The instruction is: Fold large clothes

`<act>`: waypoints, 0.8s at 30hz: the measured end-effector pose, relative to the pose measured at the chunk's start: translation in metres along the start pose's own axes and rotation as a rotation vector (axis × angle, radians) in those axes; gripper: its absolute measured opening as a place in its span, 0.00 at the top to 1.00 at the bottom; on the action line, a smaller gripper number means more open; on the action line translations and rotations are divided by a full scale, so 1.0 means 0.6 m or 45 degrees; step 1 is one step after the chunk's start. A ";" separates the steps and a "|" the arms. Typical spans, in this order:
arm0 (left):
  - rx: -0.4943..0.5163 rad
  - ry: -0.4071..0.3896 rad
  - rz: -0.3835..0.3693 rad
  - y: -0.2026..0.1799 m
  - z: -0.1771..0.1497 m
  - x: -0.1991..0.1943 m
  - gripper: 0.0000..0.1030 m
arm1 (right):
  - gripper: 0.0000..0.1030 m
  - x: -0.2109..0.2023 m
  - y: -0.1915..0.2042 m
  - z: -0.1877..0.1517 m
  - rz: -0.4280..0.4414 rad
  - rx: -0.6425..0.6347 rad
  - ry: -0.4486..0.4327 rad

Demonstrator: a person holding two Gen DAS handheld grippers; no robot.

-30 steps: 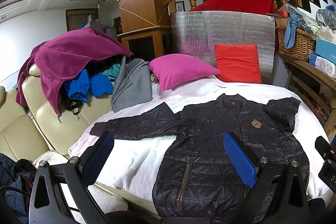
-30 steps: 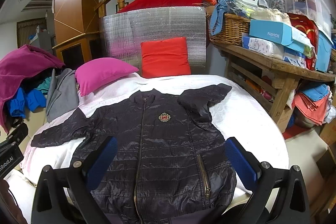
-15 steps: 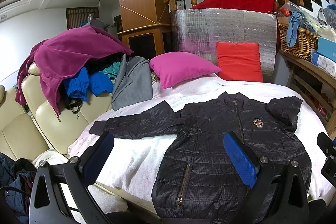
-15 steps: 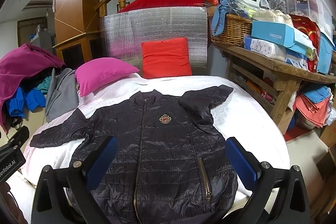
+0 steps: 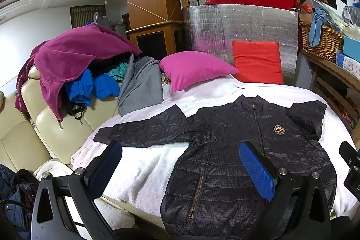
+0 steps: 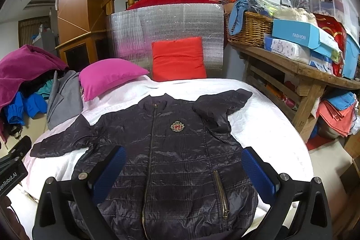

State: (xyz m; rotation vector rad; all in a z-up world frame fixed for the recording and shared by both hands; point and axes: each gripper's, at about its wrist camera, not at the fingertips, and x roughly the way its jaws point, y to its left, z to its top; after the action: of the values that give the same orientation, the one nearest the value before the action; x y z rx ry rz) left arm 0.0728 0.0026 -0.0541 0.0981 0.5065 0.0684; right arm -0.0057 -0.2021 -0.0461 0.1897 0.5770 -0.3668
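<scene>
A dark quilted jacket [image 5: 236,150] lies front up and zipped on a white blanket [image 5: 139,163], collar away from me. It also shows in the right wrist view [image 6: 175,154]. Its left sleeve [image 5: 144,132] stretches out flat to the left; its right sleeve [image 6: 220,102] is folded near the shoulder. My left gripper [image 5: 180,161] is open and empty, above the jacket's lower left part. My right gripper [image 6: 184,165] is open and empty, above the jacket's lower front.
A pink pillow [image 5: 193,66] and a red cushion [image 5: 256,62] sit at the blanket's far end. A pile of clothes [image 5: 74,64] covers the cream sofa [image 5: 51,127] on the left. A wooden bench [image 6: 299,69] with a basket and boxes stands on the right.
Both grippers have drifted slightly; the jacket sits a little lower in the left view. Nothing was taken hold of, and the jacket has not moved.
</scene>
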 end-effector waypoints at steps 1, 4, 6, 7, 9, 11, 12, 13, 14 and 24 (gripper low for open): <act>0.002 0.000 0.001 -0.001 0.000 0.001 0.00 | 0.00 0.003 0.000 0.000 0.000 0.000 0.002; 0.011 0.006 0.000 -0.006 0.000 0.008 0.00 | 0.00 0.012 -0.003 0.001 0.000 0.003 0.010; 0.021 0.011 0.001 -0.012 0.001 0.017 0.00 | 0.00 0.020 -0.007 0.003 -0.004 0.006 0.014; 0.025 0.013 0.001 -0.015 0.002 0.021 0.00 | 0.00 0.026 -0.009 0.006 -0.008 0.010 0.015; 0.032 0.018 0.002 -0.021 0.003 0.031 0.00 | 0.00 0.037 -0.014 0.010 -0.015 0.021 0.016; 0.036 0.027 0.000 -0.029 0.006 0.041 0.00 | 0.00 0.050 -0.018 0.016 -0.021 0.028 0.017; 0.039 0.031 -0.003 -0.033 0.007 0.047 0.00 | 0.00 0.057 -0.019 0.020 -0.027 0.031 0.017; 0.042 0.033 -0.003 -0.036 0.008 0.053 0.00 | 0.00 0.063 -0.020 0.023 -0.031 0.032 0.017; 0.045 0.035 -0.003 -0.039 0.010 0.059 0.00 | 0.00 0.070 -0.021 0.027 -0.032 0.035 0.017; 0.053 0.063 -0.008 -0.088 0.034 0.154 0.00 | 0.00 0.175 -0.047 0.071 -0.020 0.094 -0.003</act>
State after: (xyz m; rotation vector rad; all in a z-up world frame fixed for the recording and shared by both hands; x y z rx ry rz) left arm 0.1657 -0.0431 -0.0865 0.1356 0.5581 0.0542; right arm 0.0862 -0.2696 -0.0722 0.2558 0.5630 -0.4039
